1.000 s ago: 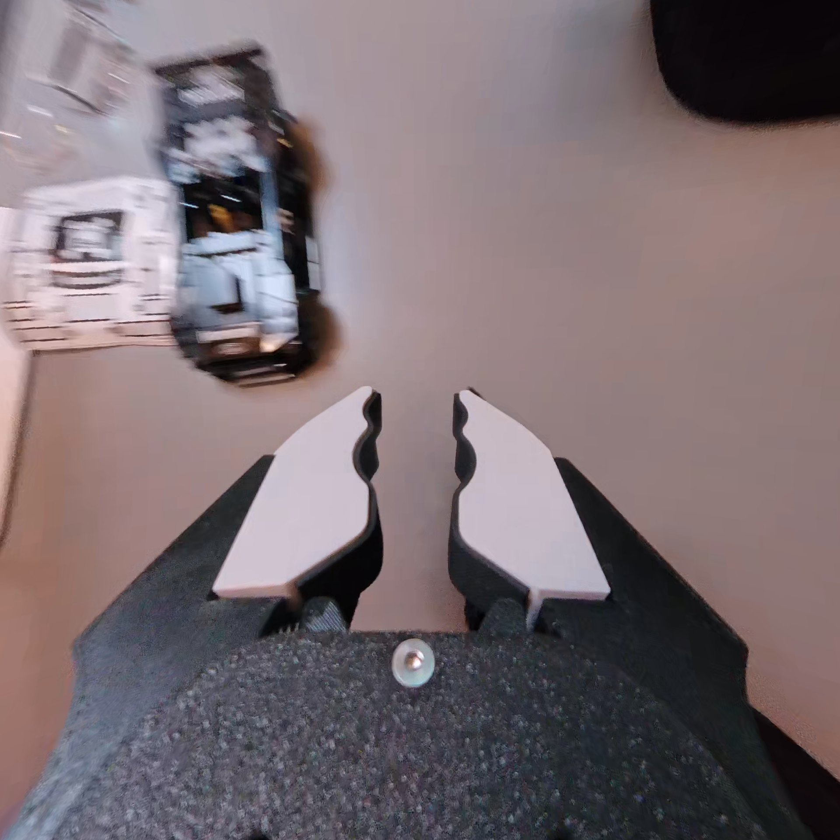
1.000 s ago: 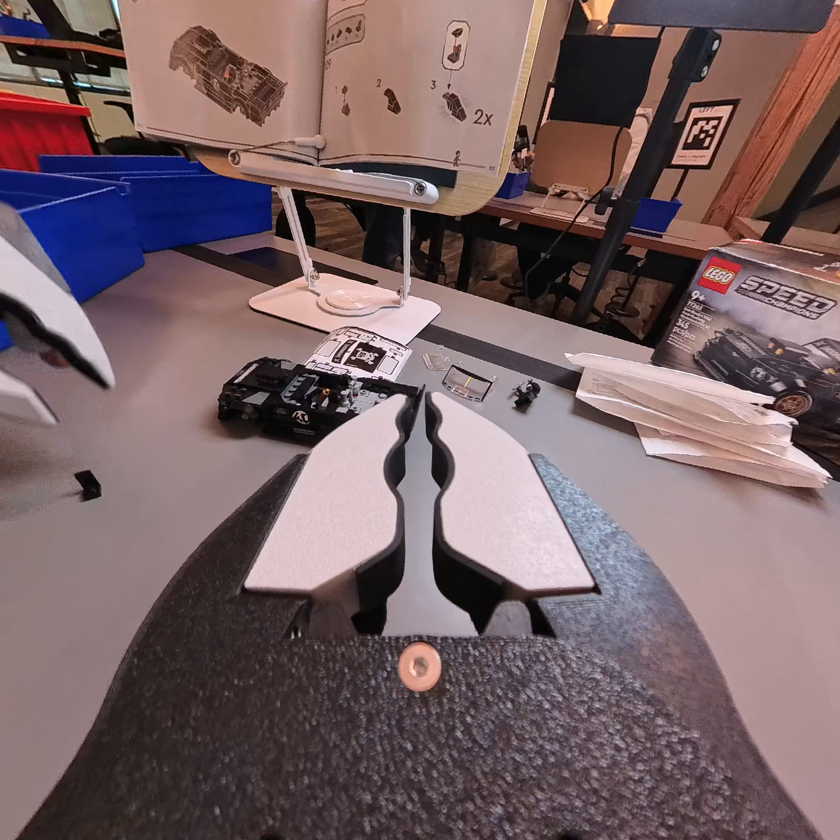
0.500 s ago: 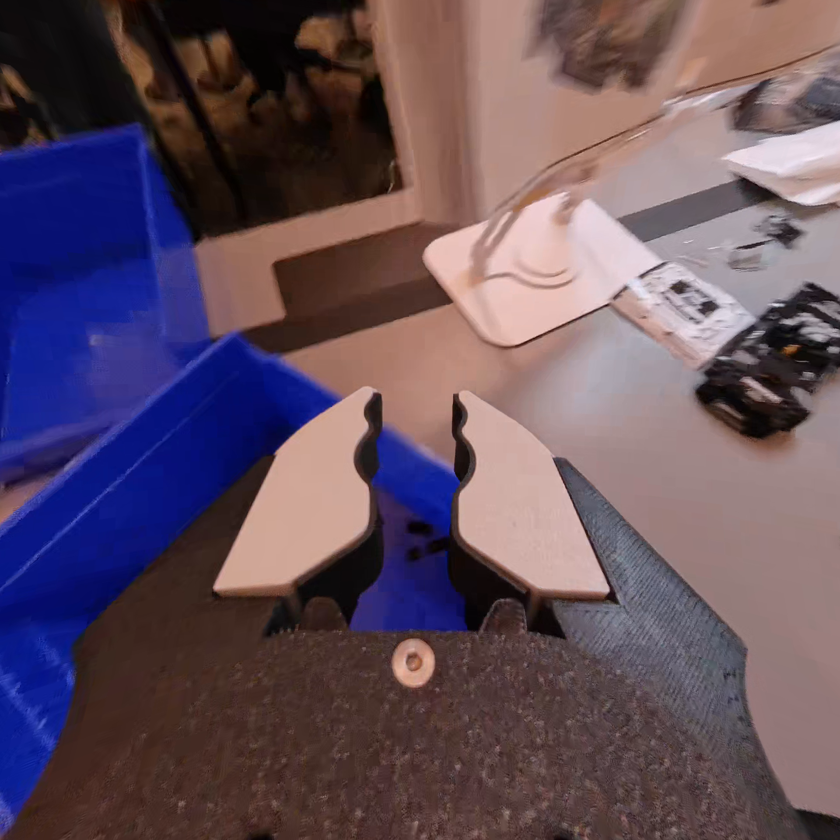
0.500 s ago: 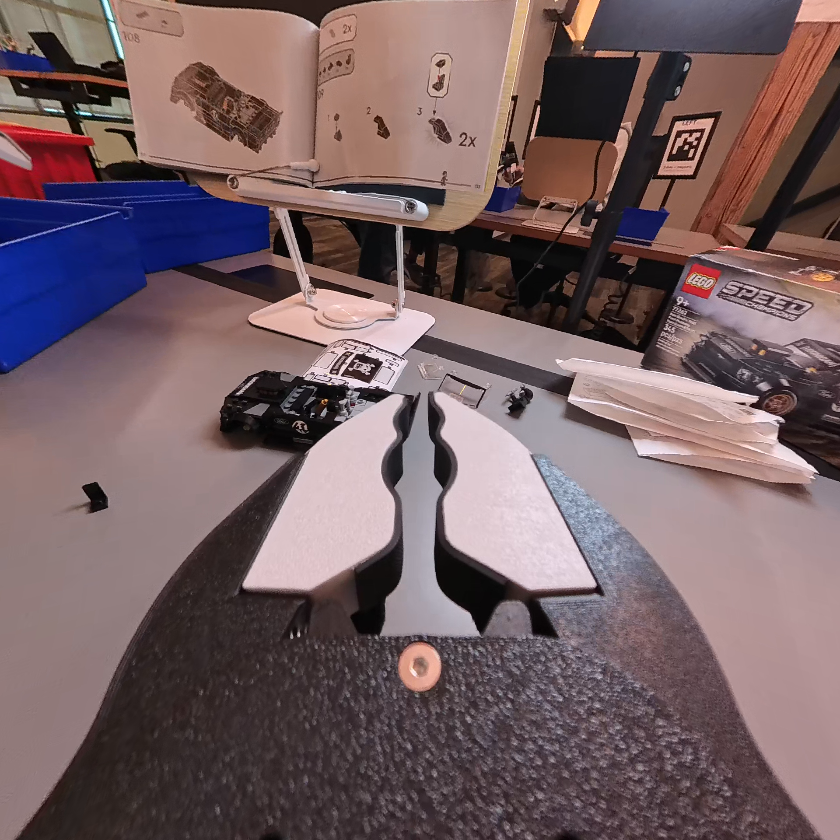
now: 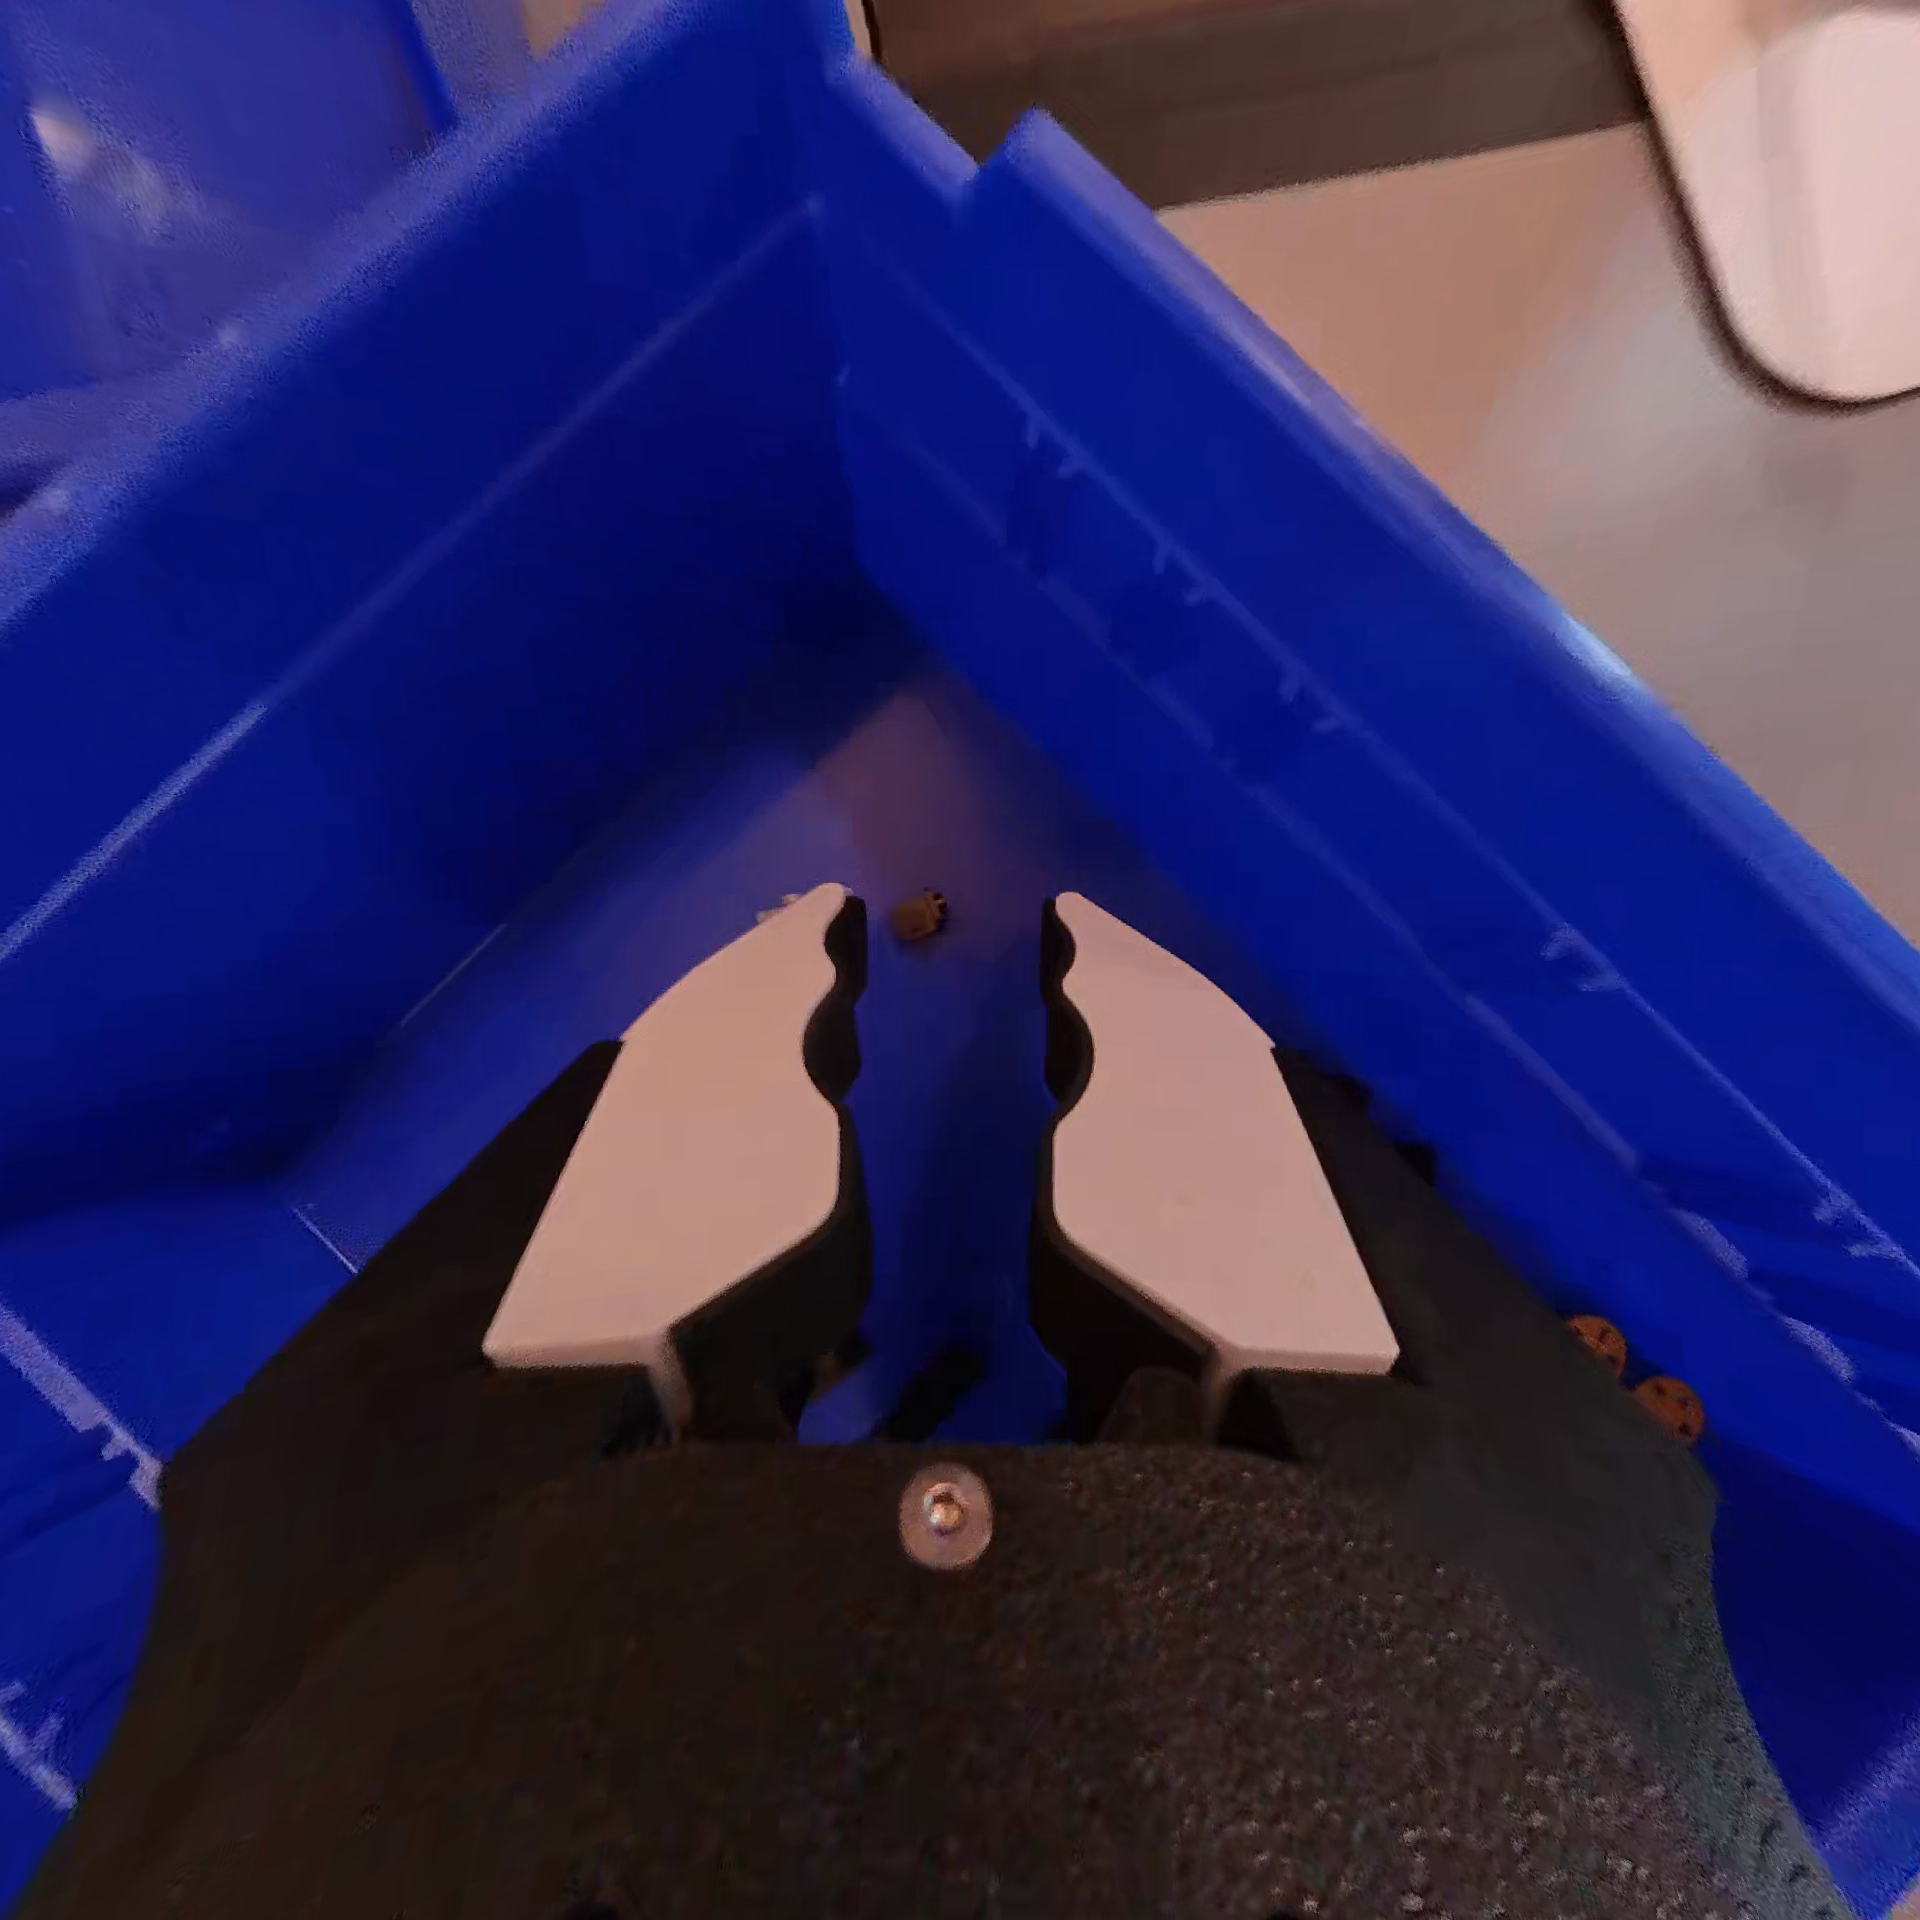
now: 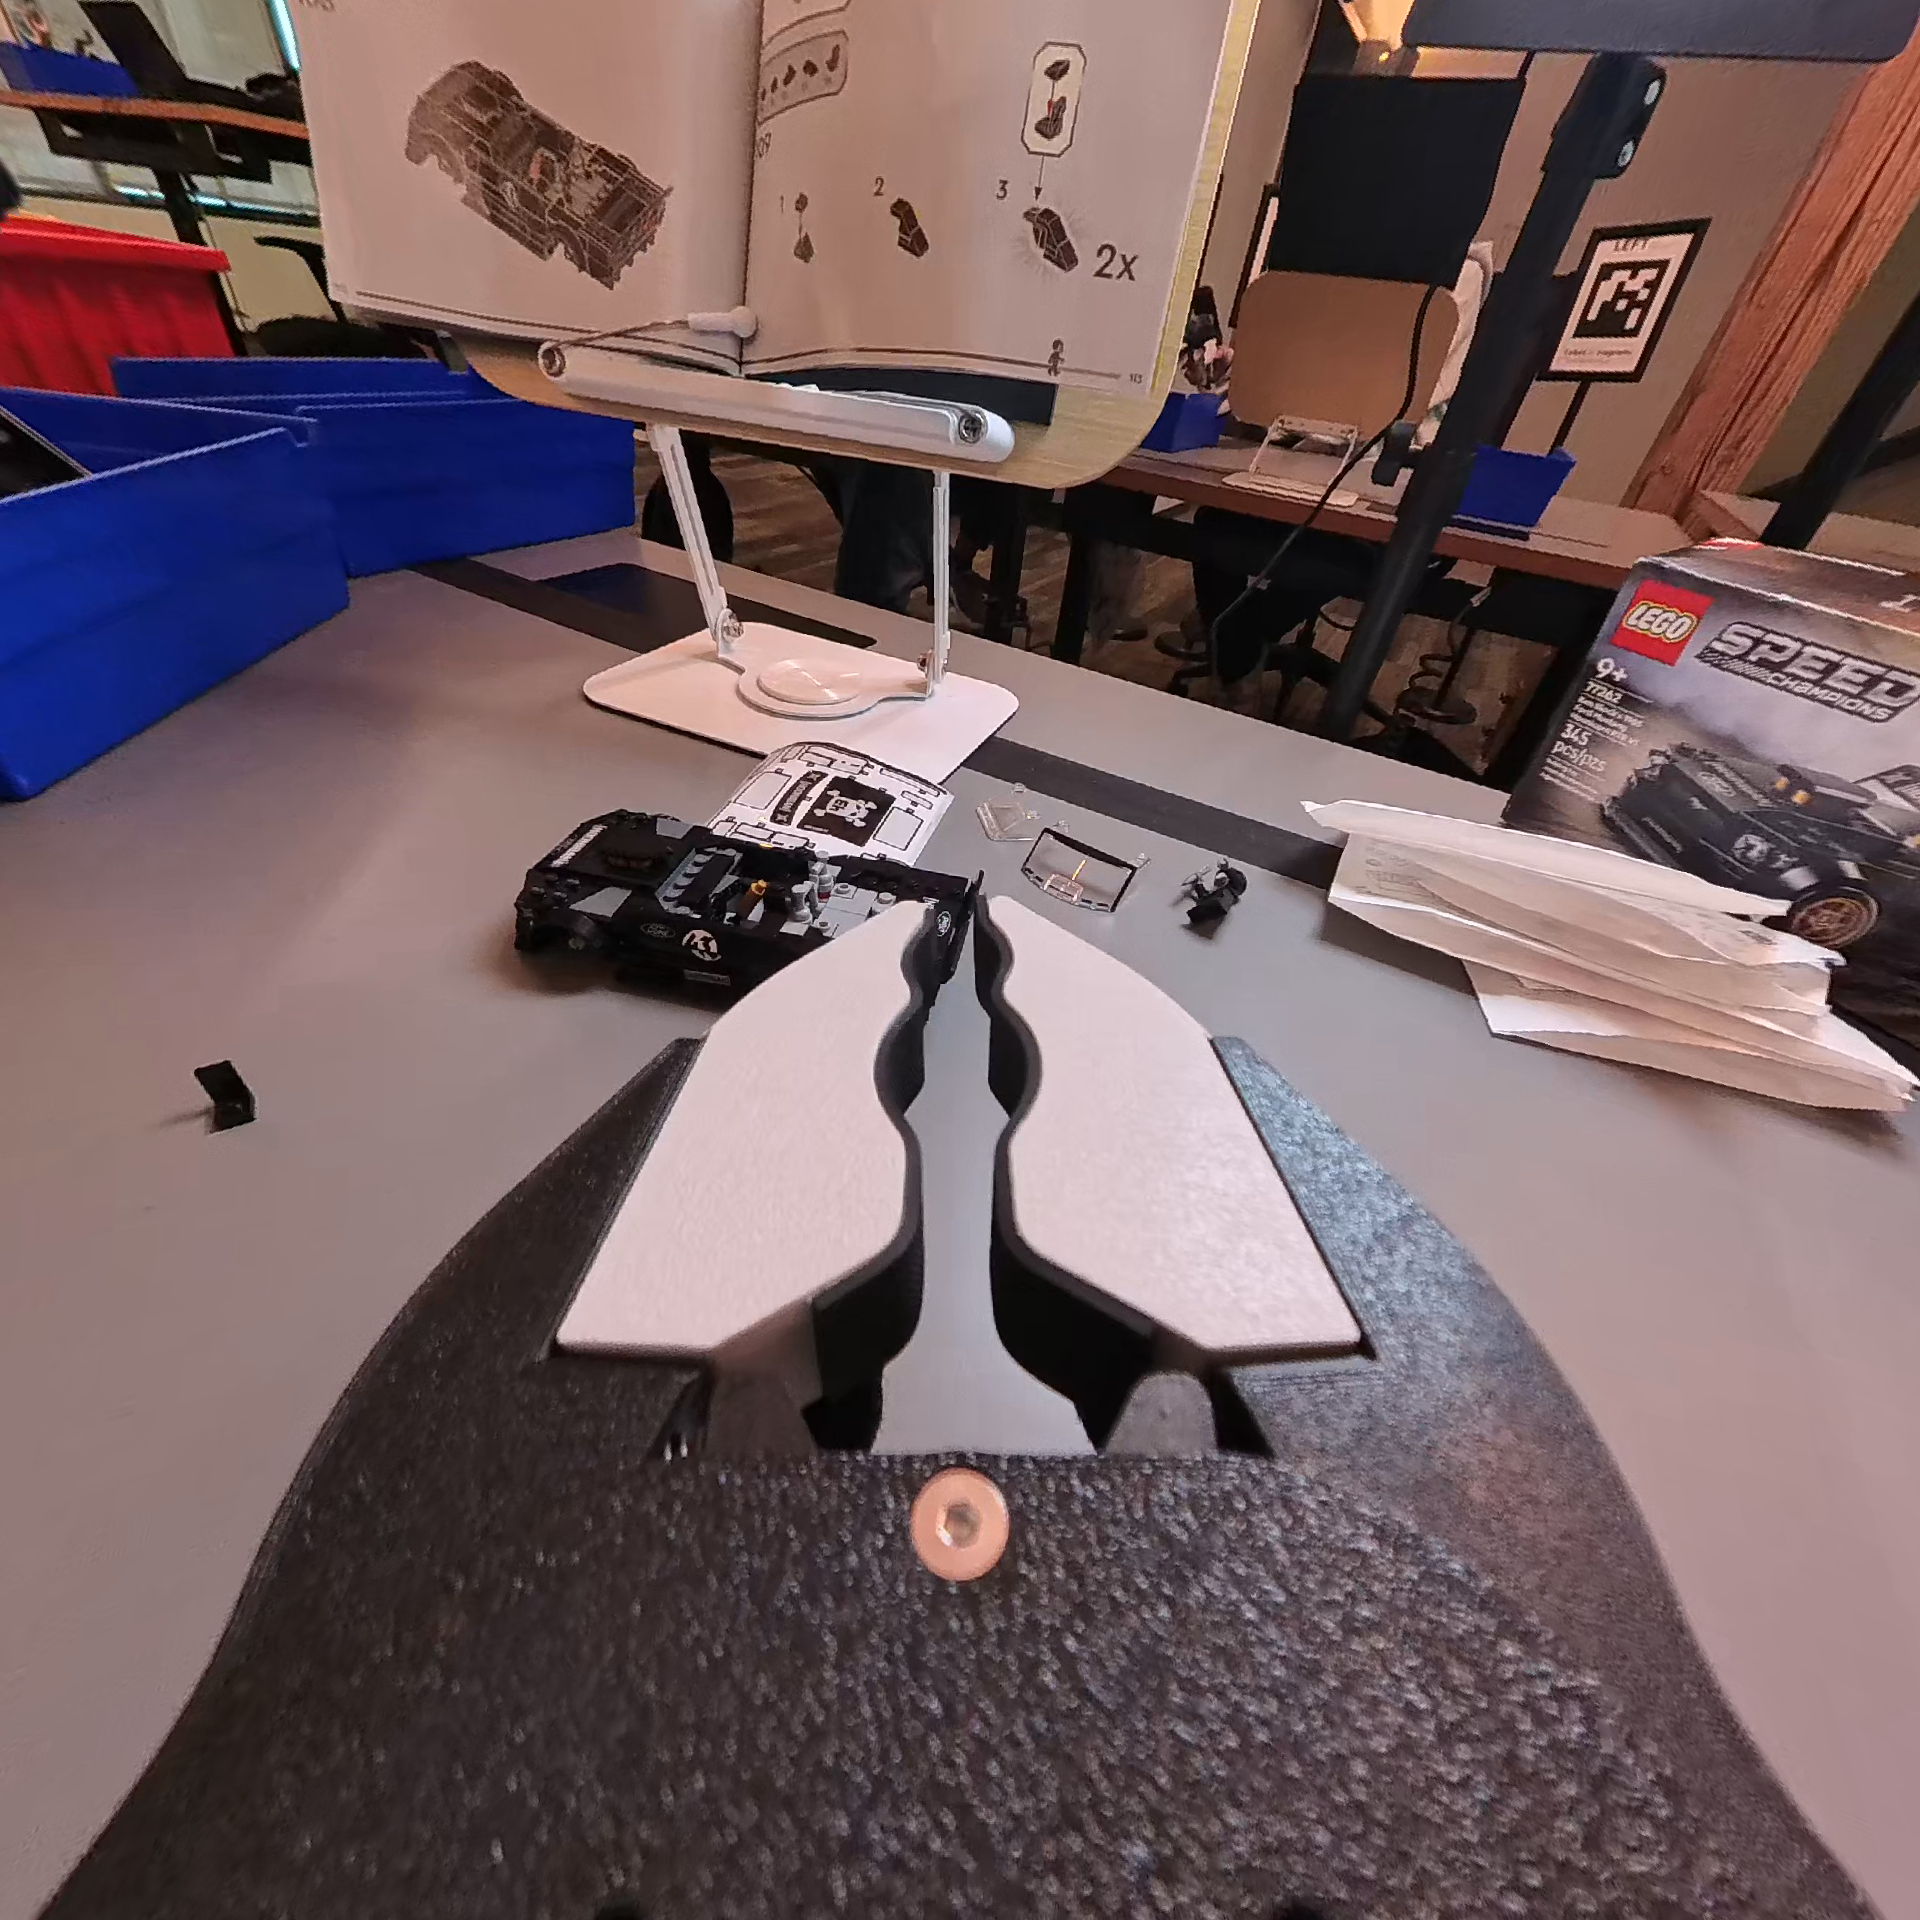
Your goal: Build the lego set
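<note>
Left gripper (image 5: 948, 914) is down inside a deep blue plastic parts bin (image 5: 1195, 540), pointed into its corner, fingers apart w/ nothing between them; a tiny tan-and-dark brick piece (image 5: 922, 916) lies on the bin floor just past the tips at frame centre, prob. the next part to pick, so the gap looks set for it. Right gripper (image 6: 948, 914) hangs low over the grey bench (image 6: 312, 935), fingers nearly together, only a thin slit, holding nothing – looks parked. Half-built black lego car (image 6: 717, 904) sits on the bench at centre of the right wrist view, just beyond those tips. Open instruction booklet (image 6: 748, 166) is propped on a white stand (image 6: 800, 691) behind it, facing the builder for ref.
</note>
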